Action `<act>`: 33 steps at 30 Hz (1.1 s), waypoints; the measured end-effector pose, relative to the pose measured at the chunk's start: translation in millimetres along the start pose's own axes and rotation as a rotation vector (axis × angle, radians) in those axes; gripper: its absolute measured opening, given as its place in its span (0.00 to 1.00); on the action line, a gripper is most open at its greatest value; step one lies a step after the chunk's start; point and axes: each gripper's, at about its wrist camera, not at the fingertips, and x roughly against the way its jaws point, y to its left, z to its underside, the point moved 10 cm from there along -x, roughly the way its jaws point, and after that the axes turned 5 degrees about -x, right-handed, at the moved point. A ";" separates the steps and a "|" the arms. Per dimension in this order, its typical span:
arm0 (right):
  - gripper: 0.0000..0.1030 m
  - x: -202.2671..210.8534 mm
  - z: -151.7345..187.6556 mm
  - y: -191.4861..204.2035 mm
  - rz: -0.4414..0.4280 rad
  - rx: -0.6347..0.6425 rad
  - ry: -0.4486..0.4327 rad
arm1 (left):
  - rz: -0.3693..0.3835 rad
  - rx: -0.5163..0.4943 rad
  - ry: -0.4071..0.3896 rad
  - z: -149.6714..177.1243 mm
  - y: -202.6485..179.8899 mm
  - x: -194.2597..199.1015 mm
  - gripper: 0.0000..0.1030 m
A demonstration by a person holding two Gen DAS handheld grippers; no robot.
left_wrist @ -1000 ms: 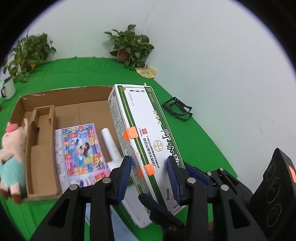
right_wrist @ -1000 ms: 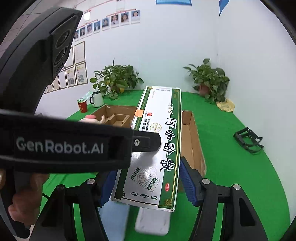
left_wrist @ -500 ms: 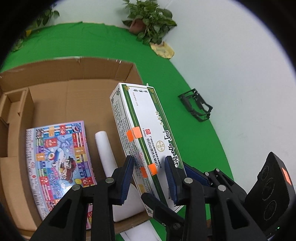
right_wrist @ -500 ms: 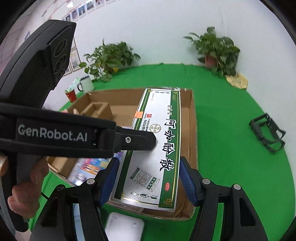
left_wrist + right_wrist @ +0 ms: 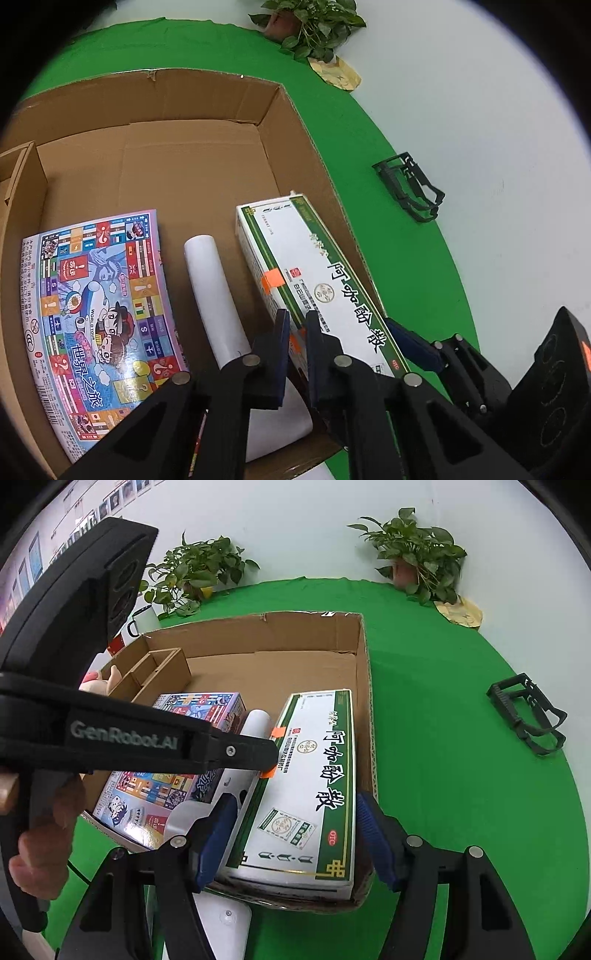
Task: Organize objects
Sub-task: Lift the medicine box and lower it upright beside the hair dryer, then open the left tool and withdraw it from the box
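Two tools hold the long medicine carton [image 5: 306, 786] in the cardboard box [image 5: 364, 686] against its right wall: left tool [image 5: 295, 343] pinching its edge, right tool [image 5: 295, 834] spanning its width; probably light, stiff, crushable.

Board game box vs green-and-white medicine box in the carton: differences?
The board game box is broad, flat and multicoloured; the medicine box is long, narrow, white with green borders. The game box lies untouched, left of the white tube; the medicine box sits against the carton's right wall, between both grippers' fingers. Both are in the carton.
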 end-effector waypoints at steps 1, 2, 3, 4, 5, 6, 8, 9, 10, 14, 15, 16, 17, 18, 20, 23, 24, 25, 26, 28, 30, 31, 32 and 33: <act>0.66 1.3 1.0 2.4 0.001 0.004 -0.001 | 0.005 -0.008 0.007 2.0 0.7 0.0 0.07; 0.70 1.2 2.5 4.6 -0.012 0.008 0.007 | -0.001 -0.016 0.011 4.0 0.8 -0.7 0.07; 0.76 2.1 5.3 7.1 -0.025 0.005 0.017 | -0.011 -0.023 0.013 5.7 1.3 -0.9 0.07; 0.79 3.7 7.0 10.0 -0.044 0.007 0.019 | -0.022 -0.031 0.015 8.2 1.9 -0.2 0.07; 0.79 6.8 8.4 12.2 -0.044 0.012 0.016 | -0.033 -0.037 0.013 10.8 2.5 1.7 0.07; 0.79 11.6 10.5 13.5 -0.033 0.019 0.008 | -0.044 -0.041 -0.001 13.3 2.6 7.4 0.07; 0.81 24.8 12.3 13.5 -0.007 0.037 -0.025 | -0.059 -0.079 -0.068 14.5 -1.8 27.5 0.08; 0.90 34.5 11.3 11.2 0.023 0.049 -0.060 | -0.062 -0.102 -0.115 14.9 -5.3 41.4 0.08; 1.00 47.2 9.3 8.9 0.056 0.063 -0.112 | -0.080 -0.133 -0.179 17.7 -9.1 62.9 0.09; 1.00 94.4 12.5 8.9 0.072 0.048 -0.245 | -0.200 -0.190 -0.398 41.0 -8.8 138.4 0.80; 1.00 102.7 17.1 10.9 0.067 0.034 -0.261 | -0.261 -0.185 -0.483 51.2 -4.1 163.4 0.90; 1.00 110.9 23.7 14.6 0.062 0.023 -0.275 | -0.308 -0.188 -0.554 61.3 -0.6 184.5 0.90; 1.00 116.4 29.4 17.8 0.060 0.014 -0.284 | -0.342 -0.198 -0.588 70.0 1.9 197.4 0.90; 1.00 122.0 36.4 21.3 0.061 0.007 -0.294 | -0.393 -0.210 -0.609 82.0 7.3 210.9 0.90; 1.00 132.7 50.6 29.3 0.054 0.000 -0.314 | -0.491 -0.200 -0.632 103.5 24.1 229.9 0.90; 1.00 147.4 75.1 41.5 0.018 -0.006 -0.330 | -0.596 -0.166 -0.640 138.3 49.9 252.1 0.90; 1.00 151.0 80.4 44.5 0.000 -0.001 -0.329 | -0.618 -0.153 -0.641 148.8 57.4 258.2 0.90; 1.00 157.2 89.6 47.0 -0.023 0.009 -0.325 | -0.649 -0.133 -0.634 164.5 67.8 263.4 0.90; 1.00 161.0 96.6 49.7 -0.042 0.018 -0.320 | -0.663 -0.117 -0.626 174.2 74.8 267.0 0.90; 0.98 166.7 112.6 52.1 -0.080 0.027 -0.300 | -0.652 -0.077 -0.603 198.9 87.8 267.8 0.90; 0.86 167.4 126.2 48.9 -0.061 0.037 -0.264 | -0.630 -0.053 -0.581 212.3 95.3 261.2 0.90; 0.61 167.1 132.2 46.0 -0.025 0.050 -0.249 | -0.617 -0.038 -0.571 218.8 98.5 257.8 0.90; 0.43 167.4 136.0 44.1 0.004 0.055 -0.236 | -0.589 -0.018 -0.567 226.4 99.6 254.7 0.90; 0.23 167.2 139.3 42.7 0.028 0.050 -0.222 | -0.555 -0.005 -0.566 236.1 98.9 255.2 0.88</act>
